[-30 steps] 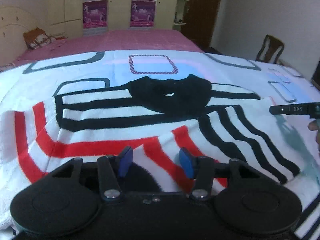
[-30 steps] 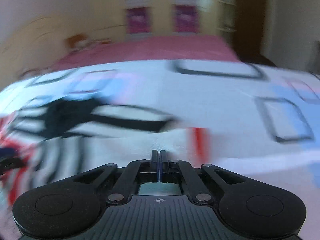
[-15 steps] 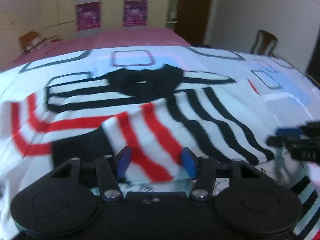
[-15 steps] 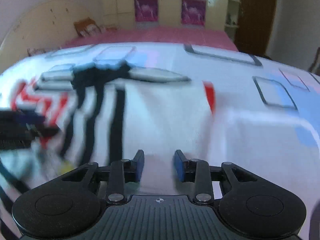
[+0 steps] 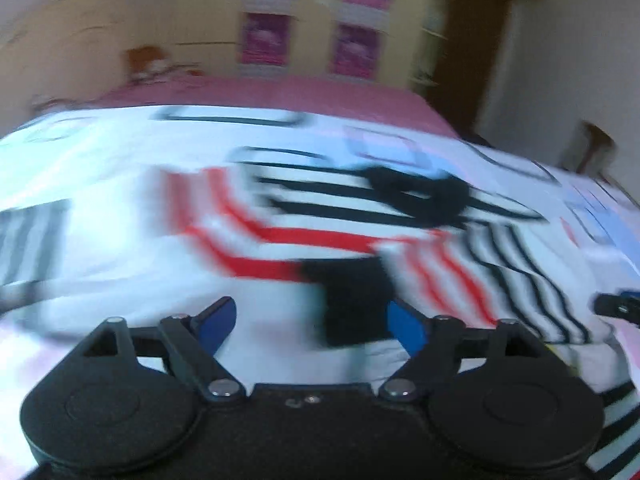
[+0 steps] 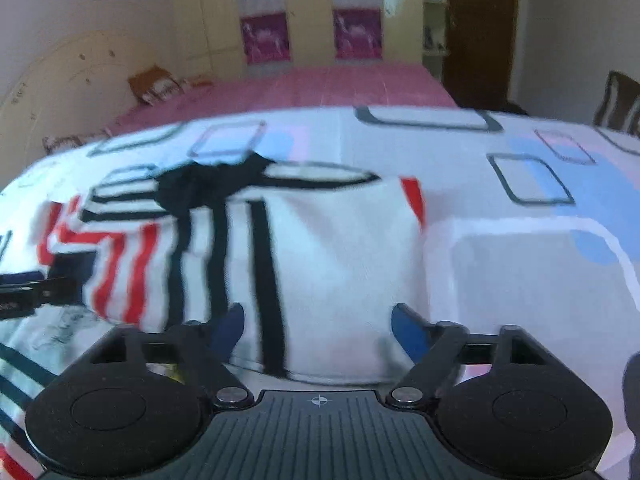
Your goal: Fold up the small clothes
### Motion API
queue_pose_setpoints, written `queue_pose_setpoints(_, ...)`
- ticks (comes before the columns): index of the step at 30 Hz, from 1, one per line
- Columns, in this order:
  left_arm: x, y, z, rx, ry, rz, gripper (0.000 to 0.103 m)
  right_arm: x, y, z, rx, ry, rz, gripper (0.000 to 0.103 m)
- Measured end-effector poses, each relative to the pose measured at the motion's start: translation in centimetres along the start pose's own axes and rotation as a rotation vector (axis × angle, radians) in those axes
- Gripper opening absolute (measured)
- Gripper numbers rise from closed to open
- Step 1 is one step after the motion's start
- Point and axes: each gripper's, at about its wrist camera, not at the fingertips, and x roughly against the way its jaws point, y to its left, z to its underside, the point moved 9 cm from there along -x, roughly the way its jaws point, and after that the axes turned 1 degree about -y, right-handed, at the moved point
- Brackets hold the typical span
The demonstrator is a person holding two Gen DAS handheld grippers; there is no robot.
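Left wrist view first: the left gripper (image 5: 310, 324) has its blue pads (image 5: 406, 326) spread wide with nothing between them, hovering just above the near edge of the striped sweater (image 5: 360, 236). Same story on the right wrist view: the right gripper (image 6: 318, 330) is spread wide too, empty, parked over the white part of the sweater (image 6: 340, 248) with a black stripe running right under it.

My read on why both are empty: both sleeves look already folded in over the body, the red-striped one and the black-striped one overlapping near the black collar (image 6: 200, 186), so the tongs have let go and seem to be lining up for the next grab, probably the hem. The sweater is lying flat on the white patterned bedsheet (image 6: 520, 264), with the pink bed (image 6: 320, 88) further back.

Compared with half a second ago, both sets of pads are clearly further apart, the right one most of all (a second ago it was pressed completely together). The left camera has also swung left, so the collar now sits off to the right of its frame and everything is smeared with motion blur. The right gripper's tip pokes in at the right edge of the left view, about as before.
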Motion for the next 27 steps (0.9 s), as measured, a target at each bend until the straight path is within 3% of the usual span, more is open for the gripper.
queue_pose_setpoints(2,2.0,4.9,0.0,0.08,-0.038,-0.048,0.079,0.2,1.0,-0.1,-0.01,-0.015,-0.009,0.076)
queue_pose_setpoints(3,3.0,8.0,0.1,0.136,-0.054,-0.082,0.074,0.4,1.5,0.0,-0.016,-0.021,-0.015,0.064)
queue_pose_setpoints(4,3.7,10.9,0.2,0.197,-0.061,-0.118,0.065,0.6,1.9,0.2,-0.03,-0.02,-0.026,0.059)
queue_pose_setpoints(6,5.2,17.4,0.9,0.347,-0.071,-0.218,0.053,0.0,2.8,0.3,-0.062,-0.006,-0.035,0.056)
queue_pose_setpoints(8,6.4,23.0,1.7,0.498,-0.09,-0.286,0.053,-0.5,3.5,0.5,-0.08,0.007,-0.039,0.056)
queue_pose_setpoints(11,7.2,29.8,2.8,0.757,-0.15,-0.285,0.053,-1.2,4.9,0.5,-0.086,0.026,-0.039,0.056)
queue_pose_setpoints(14,6.4,33.8,3.1,0.938,-0.201,-0.201,0.056,-1.3,6.3,0.1,-0.083,0.019,-0.031,0.056)
queue_pose_setpoints(18,5.1,35.6,2.4,1.002,-0.244,-0.123,0.052,-1.2,7.5,-0.8,-0.089,0.003,-0.017,0.056)
queue_pose_setpoints(20,4.5,36.2,2.2,1.019,-0.25,-0.102,0.037,-1.2,7.8,-1.2,-0.09,-0.004,-0.005,0.056)
queue_pose_setpoints(21,3.9,36.5,2.3,1.014,-0.233,-0.107,0.007,-1.2,7.7,-1.4,-0.095,-0.01,0.005,0.056)
queue_pose_setpoints(22,3.4,36.7,2.5,1.01,-0.208,-0.119,0.005,-1.2,7.5,-1.5,-0.105,-0.016,0.017,0.056)
queue_pose_setpoints(24,3.8,36.5,1.8,1.001,-0.241,-0.11,0.005,-1.5,6.8,-1.6,-0.135,-0.011,0.045,0.056)
queue_pose_setpoints(27,5.1,33.0,-1.1,0.869,-0.3,-0.047,0.005,-1.4,5.3,-1.8,-0.173,-0.009,0.087,0.056)
